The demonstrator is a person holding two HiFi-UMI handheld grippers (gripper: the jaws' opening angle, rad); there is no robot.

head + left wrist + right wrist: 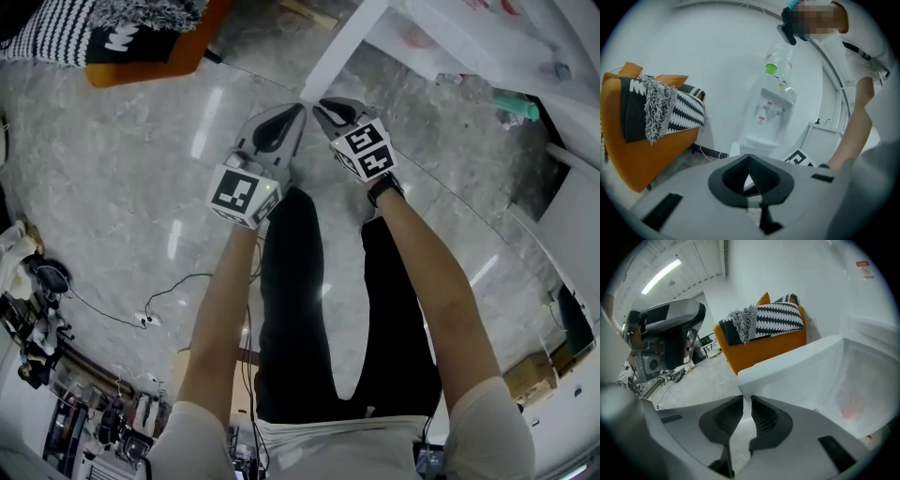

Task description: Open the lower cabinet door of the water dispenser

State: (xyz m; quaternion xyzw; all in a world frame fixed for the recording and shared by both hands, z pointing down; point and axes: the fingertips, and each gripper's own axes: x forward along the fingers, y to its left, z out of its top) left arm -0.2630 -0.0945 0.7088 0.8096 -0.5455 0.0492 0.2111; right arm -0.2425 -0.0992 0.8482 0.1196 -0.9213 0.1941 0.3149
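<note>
The white water dispenser [771,112] carries a bottle with a green cap [771,69]. Its lower cabinet door [337,47] stands swung out, and its pale inner side [825,376] fills the right gripper view. My right gripper [321,105] meets the door's free corner [744,383], its jaws almost together and pinching that edge. Just to its left, my left gripper [300,109] is shut with nothing in it, its tips [749,158] touching. It also shows in the right gripper view [665,333].
An orange seat [642,154] draped with a black-and-white blanket [773,317] stands left of the dispenser. Cables [141,314] trail over the grey marble floor [122,187]. Cluttered shelving [37,328] lines the lower left. The person's black-clad legs [300,309] are below the grippers.
</note>
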